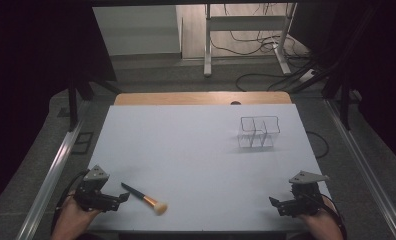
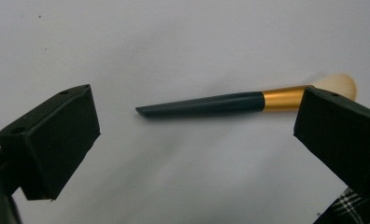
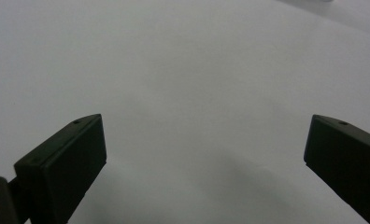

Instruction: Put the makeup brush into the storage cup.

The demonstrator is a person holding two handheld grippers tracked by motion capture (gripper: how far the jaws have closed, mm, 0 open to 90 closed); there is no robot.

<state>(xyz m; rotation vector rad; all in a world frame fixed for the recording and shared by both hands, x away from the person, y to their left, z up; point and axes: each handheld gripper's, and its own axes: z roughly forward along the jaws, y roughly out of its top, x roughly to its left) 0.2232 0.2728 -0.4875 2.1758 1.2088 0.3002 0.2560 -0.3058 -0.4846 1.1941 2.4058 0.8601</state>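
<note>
A makeup brush with a dark handle, gold ferrule and pale bristles lies flat on the white table near the front left. My left gripper is open beside its handle end. In the left gripper view the brush lies crosswise just beyond the two black jaws, untouched, with my left gripper wide open. My right gripper rests open at the front right corner, and in the right gripper view my right gripper has bare white table between its jaws. A clear two-cell holder stands at the back right.
A wooden strip edges the far side of the table. Metal rails run along both sides. Cables and a desk frame sit on the floor beyond. A checked sleeve shows at the lower right of the left gripper view.
</note>
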